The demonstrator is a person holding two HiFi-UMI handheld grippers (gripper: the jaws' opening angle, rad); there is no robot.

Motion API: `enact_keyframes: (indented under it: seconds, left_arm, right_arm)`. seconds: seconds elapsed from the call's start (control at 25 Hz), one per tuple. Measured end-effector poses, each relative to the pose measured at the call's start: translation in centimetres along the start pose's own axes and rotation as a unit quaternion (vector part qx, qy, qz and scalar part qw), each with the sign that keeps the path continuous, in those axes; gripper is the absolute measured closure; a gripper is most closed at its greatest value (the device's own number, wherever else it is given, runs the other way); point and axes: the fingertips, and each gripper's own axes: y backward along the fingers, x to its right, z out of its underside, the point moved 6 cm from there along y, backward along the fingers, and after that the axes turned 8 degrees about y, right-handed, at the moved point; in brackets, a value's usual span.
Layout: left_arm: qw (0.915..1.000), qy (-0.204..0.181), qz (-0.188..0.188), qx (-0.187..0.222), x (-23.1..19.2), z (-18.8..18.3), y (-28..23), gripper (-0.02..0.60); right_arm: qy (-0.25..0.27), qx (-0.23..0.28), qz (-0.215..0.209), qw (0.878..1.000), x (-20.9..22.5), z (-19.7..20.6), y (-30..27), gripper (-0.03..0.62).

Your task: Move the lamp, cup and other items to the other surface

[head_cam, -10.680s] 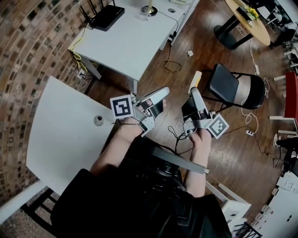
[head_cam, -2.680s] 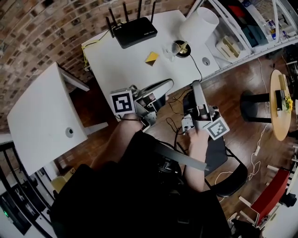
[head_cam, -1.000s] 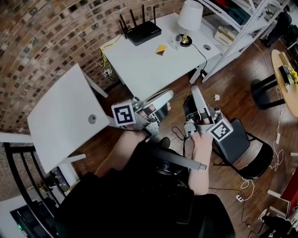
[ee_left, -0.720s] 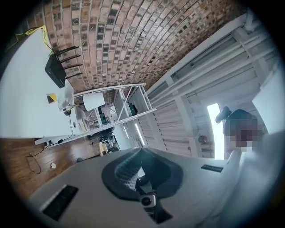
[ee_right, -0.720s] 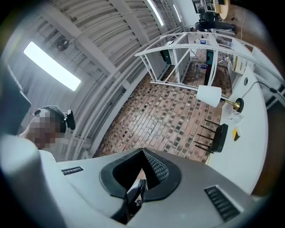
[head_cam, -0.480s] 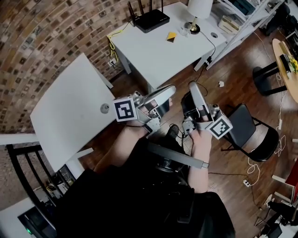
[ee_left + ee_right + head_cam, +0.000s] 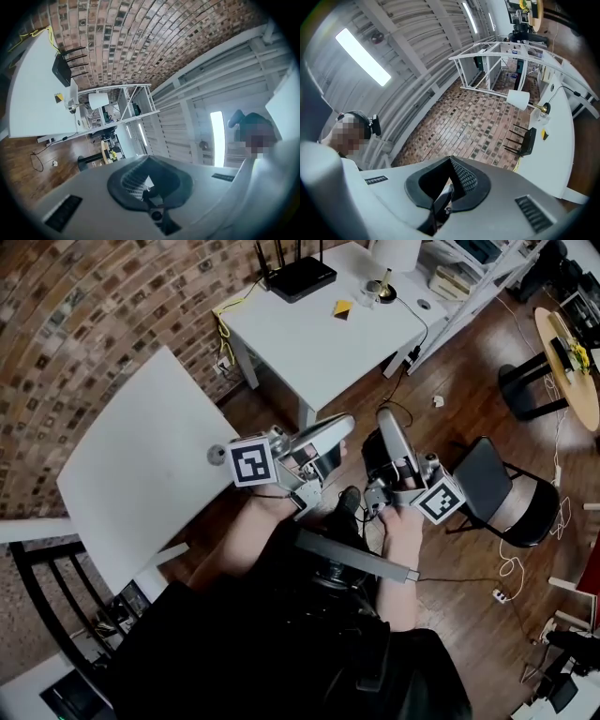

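Observation:
A lamp (image 7: 394,257) with a white shade stands at the far corner of a white table (image 7: 319,343). Close beside its base sits a small clear cup (image 7: 369,298). A yellow item (image 7: 343,307) and a black router (image 7: 302,277) lie on the same table. A second white table (image 7: 141,474) is at the left. My left gripper (image 7: 344,424) and right gripper (image 7: 383,414) are held close together in front of the person's body, over the wooden floor. Both are shut with nothing in them. From the right gripper view the lamp (image 7: 518,99) and router (image 7: 528,140) are far off.
A black folding chair (image 7: 497,498) stands at the right and a round wooden table (image 7: 562,343) beyond it. A white shelf unit (image 7: 469,268) stands behind the lamp's table. Cables trail on the floor (image 7: 412,381). A dark chair (image 7: 47,577) is at the lower left, beside the brick wall.
The head view has swung: the table with the lamp has drifted toward the top edge and the folding chair has come in at the right. Both grippers keep the same pose, shut.

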Motion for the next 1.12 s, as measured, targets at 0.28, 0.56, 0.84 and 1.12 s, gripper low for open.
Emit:
enact_keyframes:
  seconds: [0.28, 0.56, 0.84, 1.12]
  left_arm:
    - [1.0, -0.001, 0.009, 0.0, 1.2, 0.6, 2.0, 0.58]
    - [0.9999, -0.003, 0.014, 0.003, 2.3, 0.9, 3.7, 0.58]
    - [0.9998, 0.0, 0.022, 0.002, 2.8, 1.5, 4.7, 0.58]
    - [0.9996, 0.0, 0.028, 0.002, 3.4, 2.0, 5.4, 0.58]
  right_arm:
    - [0.016, -0.004, 0.003, 1.0, -2.0, 1.4, 0.3, 0.576]
    - [0.022, -0.013, -0.004, 1.0, -3.9, 2.8, 0.0, 0.576]
    - [0.027, -0.018, 0.002, 0.999, -4.9, 3.8, 0.3, 0.576]
    - [0.03, -0.023, 0.003, 0.999, -5.9, 4.4, 0.6, 0.576]
